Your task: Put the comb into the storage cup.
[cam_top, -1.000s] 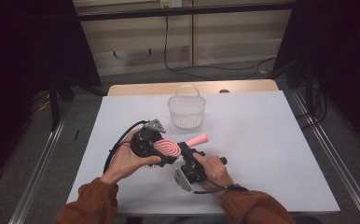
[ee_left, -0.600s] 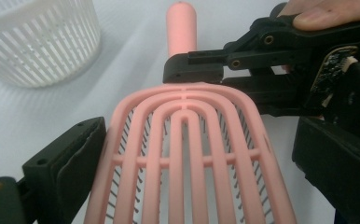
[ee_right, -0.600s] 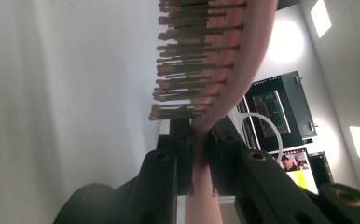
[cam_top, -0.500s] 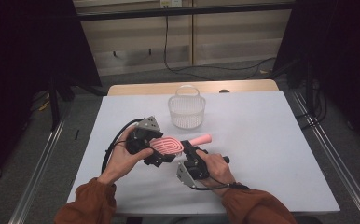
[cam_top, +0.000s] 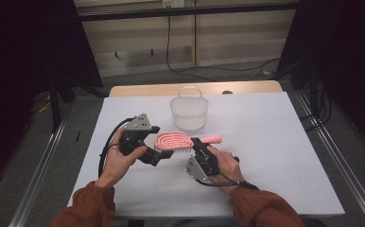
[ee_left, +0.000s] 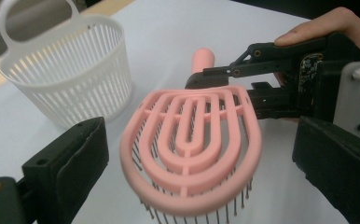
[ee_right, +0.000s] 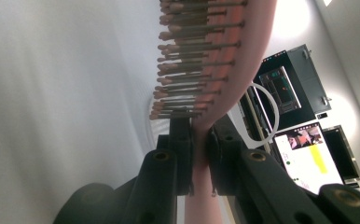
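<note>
Lifted hairbrush (cam_top: 173, 140) between both hand-held grippers.

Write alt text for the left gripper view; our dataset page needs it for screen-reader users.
A pink vented hairbrush, bristles down, is held just above a white table between the left claw's open black jaws. The right claw, farther off, is clamped on the brush where head meets handle. A white slatted basket with a loop handle stands behind at the left.

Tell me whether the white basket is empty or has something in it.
Cannot tell for sure. The white basket stands upright on the table; through its slats nothing shows, but its bottom is hidden. The pink hairbrush is outside it.
</note>
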